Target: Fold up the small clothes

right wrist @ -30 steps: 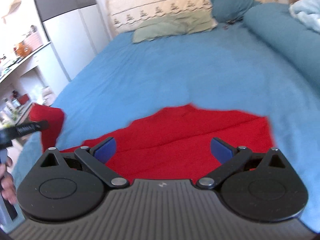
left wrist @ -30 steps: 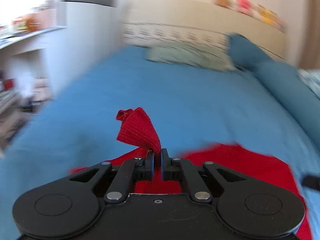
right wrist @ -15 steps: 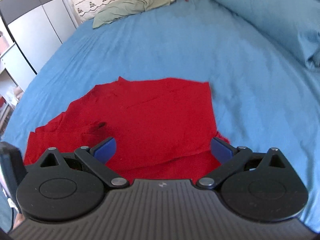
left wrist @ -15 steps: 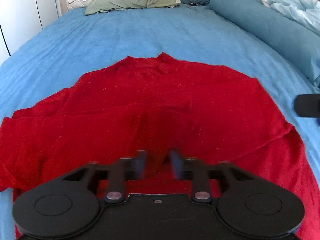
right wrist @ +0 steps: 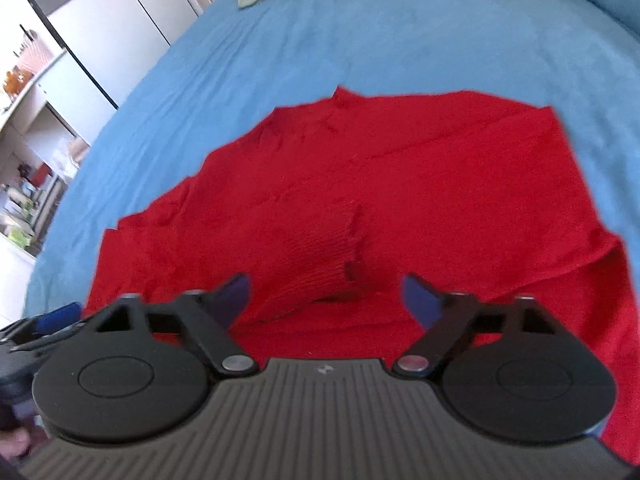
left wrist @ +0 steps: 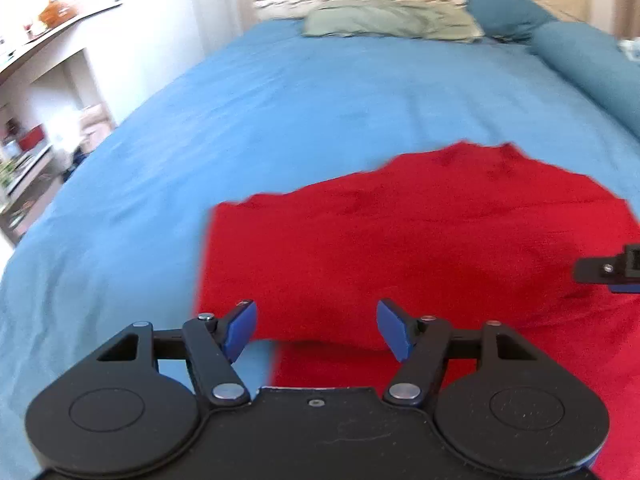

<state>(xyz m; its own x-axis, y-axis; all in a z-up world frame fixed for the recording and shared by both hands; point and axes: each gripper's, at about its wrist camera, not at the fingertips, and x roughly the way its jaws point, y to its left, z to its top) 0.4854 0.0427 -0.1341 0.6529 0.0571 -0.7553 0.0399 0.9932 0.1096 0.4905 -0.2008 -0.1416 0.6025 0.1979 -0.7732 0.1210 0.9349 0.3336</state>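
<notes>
The left wrist view alone shows the straight folded left edge of the red knitted sweater (left wrist: 420, 248) on the blue bedspread (left wrist: 280, 120), with a pale green pillow (left wrist: 392, 24) at the bed's head edge. The left gripper (left wrist: 316, 330) is spread wide and empty over the sweater's near left corner. The right wrist view alone shows a ribbed sleeve cuff (right wrist: 324, 256) folded onto the sweater's body, just ahead of the right gripper (right wrist: 326, 294), also wide apart, holding nothing.
</notes>
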